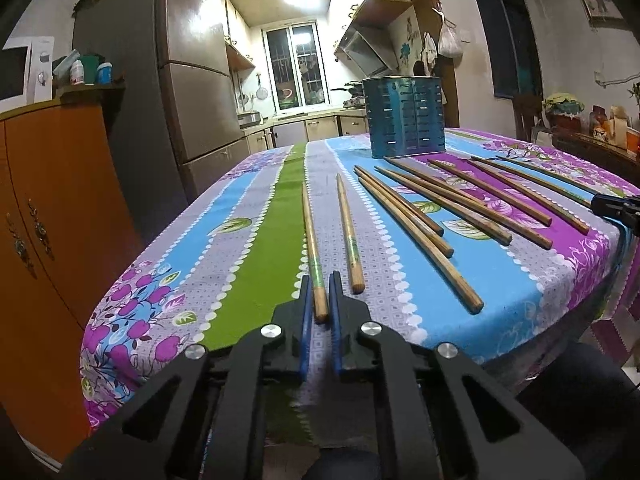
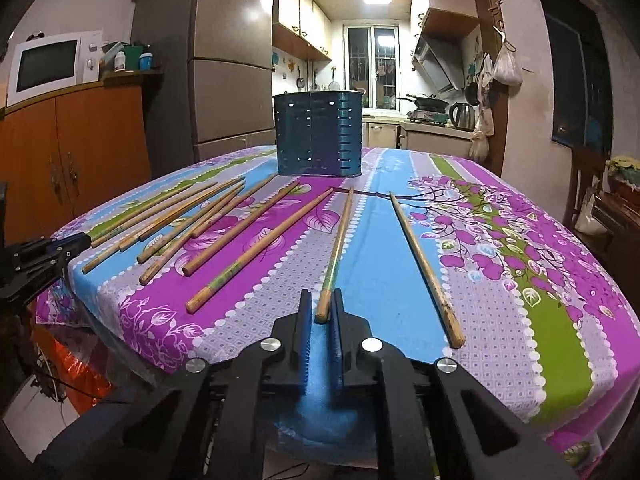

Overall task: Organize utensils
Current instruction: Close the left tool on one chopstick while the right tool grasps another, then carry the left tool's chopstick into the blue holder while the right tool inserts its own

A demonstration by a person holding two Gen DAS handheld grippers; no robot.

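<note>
Twelve chopsticks (image 2: 256,236) on counter (image 2: 500,352); each claw, left (image 1: 320,294) and right (image 2: 323,304), clamps one. Holder (image 2: 318,136) ahead, unobstructed.

Left gripper (image 1: 319,294) and right gripper (image 2: 321,307): black angular linkage frames, silver round screws, blue ribbed pads (image 2: 307,344).

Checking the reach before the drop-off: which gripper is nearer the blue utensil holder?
Neither clearly. The left gripper and right gripper sit at the table's near edge, each shut on a chopstick's end, with the blue utensil holder far across the cloth from both.
</note>
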